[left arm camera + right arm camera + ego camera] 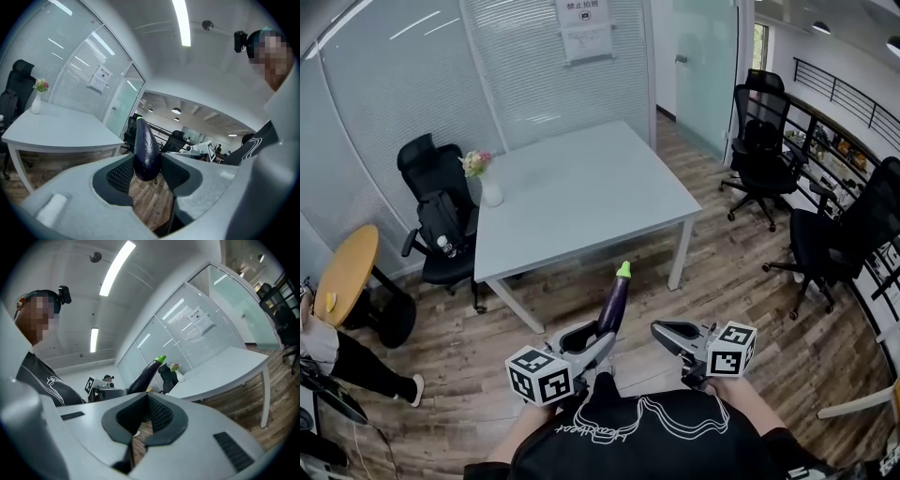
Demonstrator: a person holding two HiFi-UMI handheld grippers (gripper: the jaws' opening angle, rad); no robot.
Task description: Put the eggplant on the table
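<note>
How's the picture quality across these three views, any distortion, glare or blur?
Head view: evenly lit, sharp, edges mildly bent. Left gripper view: heavy fisheye, dark corners, bright ceiling light, eggplant sharp in the left tool. Right gripper view: same fisheye, table edge bowed.

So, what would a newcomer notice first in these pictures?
A purple eggplant stands nearly upright, clamped in the left gripper, low in the head view's centre. Ahead is a pale grey table, bare but for a flower vase on its left corner.
</note>
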